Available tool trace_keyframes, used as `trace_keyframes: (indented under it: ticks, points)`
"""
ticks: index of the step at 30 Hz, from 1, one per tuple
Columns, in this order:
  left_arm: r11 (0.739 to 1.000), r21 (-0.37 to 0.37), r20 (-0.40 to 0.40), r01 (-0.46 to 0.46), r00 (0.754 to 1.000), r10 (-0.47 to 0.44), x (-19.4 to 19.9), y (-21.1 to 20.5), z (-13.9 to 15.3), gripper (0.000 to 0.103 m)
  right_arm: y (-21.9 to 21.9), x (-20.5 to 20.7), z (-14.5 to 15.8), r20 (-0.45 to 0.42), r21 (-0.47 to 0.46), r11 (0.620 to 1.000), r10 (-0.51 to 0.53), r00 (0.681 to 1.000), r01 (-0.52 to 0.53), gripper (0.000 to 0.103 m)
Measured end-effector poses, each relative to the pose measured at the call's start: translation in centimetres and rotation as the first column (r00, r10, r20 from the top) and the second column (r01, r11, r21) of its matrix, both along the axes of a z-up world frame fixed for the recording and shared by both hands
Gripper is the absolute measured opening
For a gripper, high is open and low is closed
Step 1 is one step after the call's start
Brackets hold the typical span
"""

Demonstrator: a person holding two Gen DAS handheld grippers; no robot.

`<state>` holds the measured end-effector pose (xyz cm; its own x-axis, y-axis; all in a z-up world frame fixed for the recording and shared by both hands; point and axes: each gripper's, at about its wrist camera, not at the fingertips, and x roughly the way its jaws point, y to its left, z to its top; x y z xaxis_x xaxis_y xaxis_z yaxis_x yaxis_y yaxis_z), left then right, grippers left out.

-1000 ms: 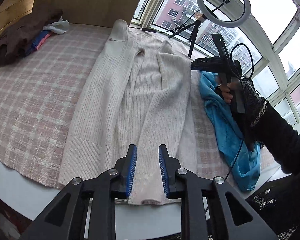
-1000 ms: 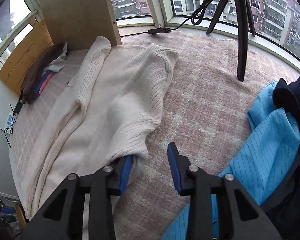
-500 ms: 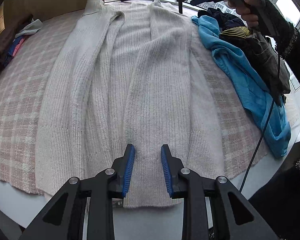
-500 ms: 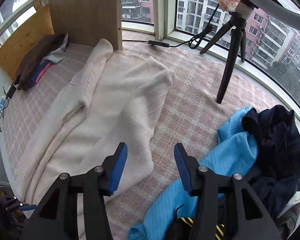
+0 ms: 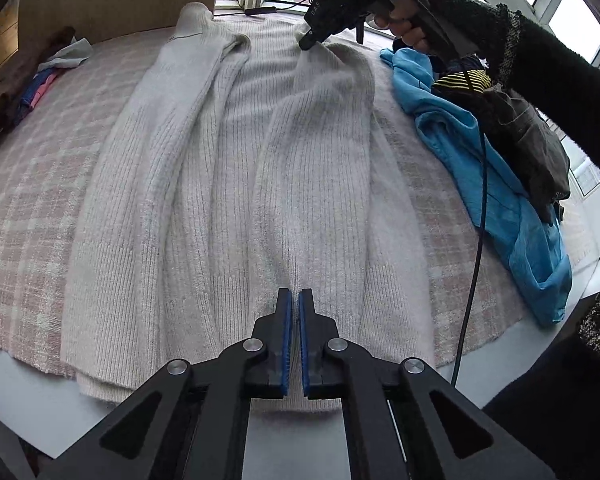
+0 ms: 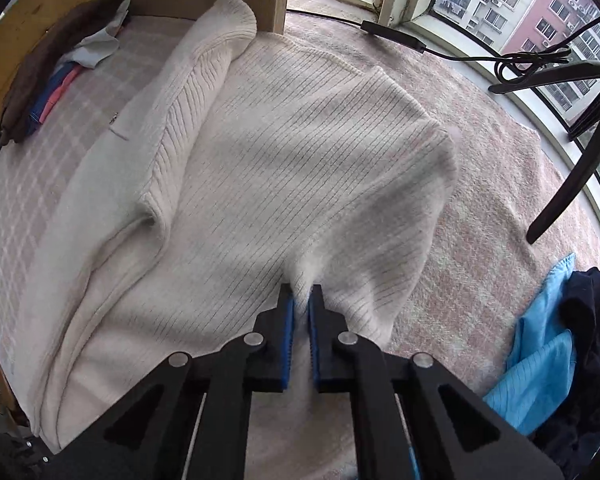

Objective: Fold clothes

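A long cream ribbed knit sweater [image 5: 236, 168] lies lengthwise on a pink plaid cloth, its sleeves folded inward. My left gripper [image 5: 294, 300] is shut on the sweater's fabric near the hem at the near end. My right gripper [image 6: 301, 300] is shut on a pinch of the sweater [image 6: 300, 168] at the shoulder end. The right gripper also shows in the left wrist view [image 5: 306, 42], at the far end of the sweater by the collar.
A blue garment [image 5: 496, 200] with dark clothes [image 5: 532, 136] lies to the right of the sweater. Folded clothes [image 5: 32, 92] sit at the far left by a wooden board. A black tripod leg [image 6: 572, 184] and a cable [image 6: 400, 36] stand near the windows.
Both grippers were open above the sweater. Both have come down onto it and shut on its fabric, left at the hem end, right at the shoulder end.
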<state>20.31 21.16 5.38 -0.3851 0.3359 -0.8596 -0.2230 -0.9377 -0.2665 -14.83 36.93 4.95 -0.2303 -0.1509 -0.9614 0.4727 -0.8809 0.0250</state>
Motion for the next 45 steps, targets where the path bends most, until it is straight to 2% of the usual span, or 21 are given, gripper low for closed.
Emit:
trace_keyframes:
  ticks: [2,3,6,8,10,11,14,16,19,22,25,26,27,28,30,33,37,38,40,42,45]
  points:
    - [0.997,0.074,-0.004,-0.016,1.0,0.016,0.3,-0.7,1.3,0.003,0.6,-0.5,1.6,-0.046,-0.068,0.997,-0.04,0.998,0.037,0.006]
    - [0.997,0.071,-0.002,-0.022,1.0,0.023,0.2,-0.7,1.4,0.005,0.9,-0.7,2.3,-0.059,-0.119,0.992,-0.058,0.997,0.051,0.006]
    - [0.999,-0.03,0.014,-0.045,0.999,0.045,-0.2,-0.4,0.9,0.01,-0.7,-1.5,1.6,-0.057,-0.098,0.995,-0.016,0.998,0.011,0.009]
    - [0.994,-0.088,0.006,-0.065,0.998,0.065,0.0,-0.3,0.9,0.01,-1.4,-2.3,0.4,0.02,-0.059,0.998,0.021,1.0,-0.02,0.012]
    - [0.994,-0.106,-0.051,-0.032,0.998,0.027,0.6,0.6,1.9,0.01,-0.4,-1.7,1.0,0.031,-0.107,0.994,0.003,1.0,0.001,0.016]
    - [0.994,-0.113,-0.068,0.005,0.998,-0.013,1.0,1.3,2.1,0.011,0.4,-1.2,1.8,0.021,-0.149,0.989,0.0,1.0,0.003,0.024]
    - [0.984,-0.125,-0.077,0.13,0.987,-0.14,1.7,3.6,2.1,0.027,3.3,1.3,3.3,-0.017,-0.196,0.981,0.0,1.0,-0.003,0.042]
    - [0.972,-0.162,-0.056,0.169,0.982,-0.18,1.3,4.8,1.0,0.028,5.3,3.1,3.9,-0.04,-0.201,0.98,-0.004,0.999,-0.004,0.042]
    - [0.964,-0.198,-0.02,0.179,0.982,-0.187,0.5,5.6,-0.7,0.028,7.5,4.0,2.6,0.001,-0.22,0.975,-0.02,1.0,0.02,0.042]
    - [0.974,-0.17,-0.004,0.148,0.989,-0.151,-0.3,4.5,-1.4,0.013,7.8,3.6,0.6,0.049,-0.242,0.97,-0.024,0.999,0.035,0.042]
    - [0.989,-0.081,0.016,0.127,0.992,-0.126,-1.0,3.0,-1.2,0.003,7.2,2.7,-1.0,0.066,-0.239,0.97,-0.034,0.997,0.049,0.042]
    - [0.992,-0.056,0.021,0.115,0.993,-0.114,-1.1,2.6,-0.9,0.003,6.8,2.6,-1.3,0.049,-0.204,0.978,-0.035,0.998,0.044,0.039]
    - [0.994,-0.031,0.027,0.102,0.994,-0.101,-1.2,2.1,-0.7,0.003,6.5,2.5,-1.6,0.031,-0.169,0.985,-0.035,0.999,0.039,0.03]
    - [0.996,0.001,0.026,0.093,0.995,-0.093,-1.2,1.7,-0.1,0.003,6.5,2.7,-1.7,0.023,-0.145,0.989,-0.032,0.999,0.035,0.01]
    - [0.994,0.072,0.009,0.085,0.996,-0.086,-0.6,1.2,1.8,0.003,7.9,3.2,-0.9,0.009,-0.179,0.982,-0.056,0.998,0.057,0.009]
    - [0.986,0.09,-0.021,0.143,0.99,-0.142,0.8,2.7,3.6,0.003,10.3,3.2,-0.8,0.035,-0.23,0.967,-0.107,0.994,0.112,0.009]
    - [0.966,-0.04,0.023,0.254,0.967,-0.254,2.0,6.9,1.0,0.003,11.2,2.3,-2.4,0.116,-0.262,0.944,-0.175,0.978,0.201,0.009]
    - [0.964,-0.058,0.057,0.258,0.965,-0.255,2.0,7.2,0.0,0.003,11.2,2.0,-2.8,0.143,-0.276,0.936,-0.187,0.972,0.221,0.009]
    - [0.969,-0.028,0.078,0.246,0.967,-0.244,1.9,7.0,-0.3,0.005,11.4,1.8,-2.8,0.174,-0.279,0.936,-0.171,0.97,0.215,0.012]
    - [0.973,0.019,0.052,0.229,0.972,-0.23,2.1,6.2,1.0,0.009,11.8,1.9,-2.4,0.191,-0.284,0.937,-0.151,0.97,0.202,0.018]
    - [0.982,0.022,0.009,0.187,0.982,-0.188,2.2,5.0,2.5,0.019,12.7,2.8,-0.7,0.177,-0.313,0.934,-0.121,0.977,0.173,0.023]
